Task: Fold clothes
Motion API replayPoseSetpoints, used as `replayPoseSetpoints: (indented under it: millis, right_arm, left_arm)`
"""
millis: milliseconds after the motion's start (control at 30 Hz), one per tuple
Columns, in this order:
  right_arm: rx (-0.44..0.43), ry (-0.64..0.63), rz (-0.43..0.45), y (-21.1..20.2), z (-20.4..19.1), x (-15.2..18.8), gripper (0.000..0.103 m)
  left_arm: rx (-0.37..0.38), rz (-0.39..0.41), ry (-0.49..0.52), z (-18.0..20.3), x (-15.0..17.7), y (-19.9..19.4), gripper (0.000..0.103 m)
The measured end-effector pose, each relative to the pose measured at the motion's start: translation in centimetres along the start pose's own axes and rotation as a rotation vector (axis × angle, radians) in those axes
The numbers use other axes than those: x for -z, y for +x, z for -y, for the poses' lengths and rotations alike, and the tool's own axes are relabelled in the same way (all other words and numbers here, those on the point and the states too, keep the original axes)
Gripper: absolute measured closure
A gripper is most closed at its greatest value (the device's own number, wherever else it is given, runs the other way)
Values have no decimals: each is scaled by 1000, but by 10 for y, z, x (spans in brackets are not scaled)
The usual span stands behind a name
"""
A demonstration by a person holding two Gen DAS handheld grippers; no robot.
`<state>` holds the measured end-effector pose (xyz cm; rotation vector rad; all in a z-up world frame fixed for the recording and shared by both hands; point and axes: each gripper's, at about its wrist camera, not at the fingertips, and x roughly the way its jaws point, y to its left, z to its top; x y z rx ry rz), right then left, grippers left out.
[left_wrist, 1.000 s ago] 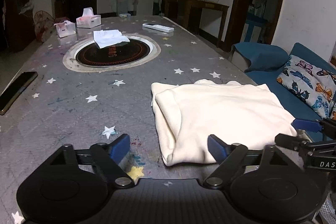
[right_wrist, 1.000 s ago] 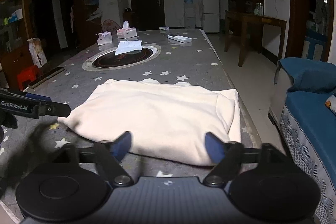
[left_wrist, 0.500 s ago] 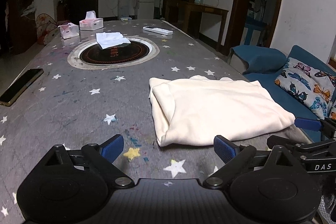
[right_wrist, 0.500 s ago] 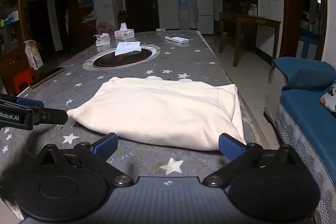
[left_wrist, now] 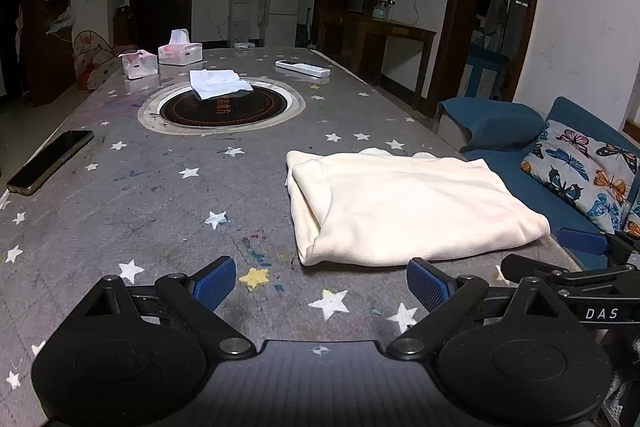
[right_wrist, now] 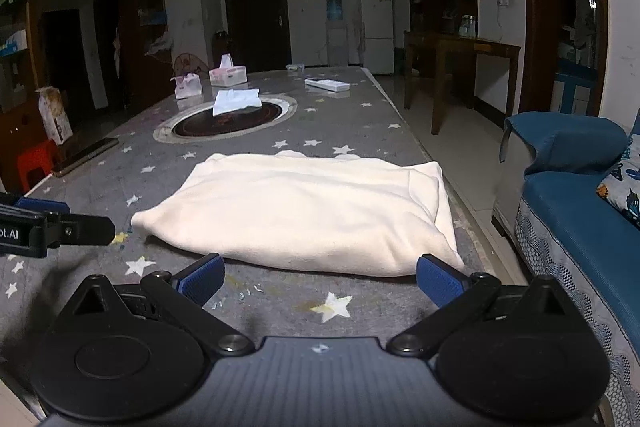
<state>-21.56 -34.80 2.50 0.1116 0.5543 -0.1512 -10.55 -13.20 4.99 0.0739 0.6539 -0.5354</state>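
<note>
A cream garment [left_wrist: 404, 207] lies folded into a flat rectangle on the grey star-patterned table [left_wrist: 160, 195], near its right edge. My left gripper [left_wrist: 322, 283] is open just short of the garment's near left corner, with only bare table between its blue pads. In the right wrist view the same garment [right_wrist: 304, 211] fills the middle. My right gripper [right_wrist: 320, 277] stands wide open in front of its near edge, and nothing is held. The left gripper's arm [right_wrist: 52, 229] shows at the left border there.
A round black hotplate [left_wrist: 222, 105] with a white cloth [left_wrist: 218, 83] sits mid-table. Beyond are two tissue boxes [left_wrist: 180, 51] and a white remote [left_wrist: 303, 68]. A phone [left_wrist: 50, 163] lies at the left edge. A blue sofa [right_wrist: 580, 211] stands right of the table.
Both grippers have drawn back from the garment's near edge, so a strip of table now shows in front of each. Their jaws have spread wider. The garment lies still.
</note>
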Motion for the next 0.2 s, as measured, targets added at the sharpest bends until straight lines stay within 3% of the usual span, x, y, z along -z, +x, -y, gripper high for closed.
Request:
replayPoseSetpoints:
  millis: [200]
  right_arm:
    - [9,-11,5,-5,-3,2,0]
  left_arm:
    - [-6,9,6,4,2,-5,6]
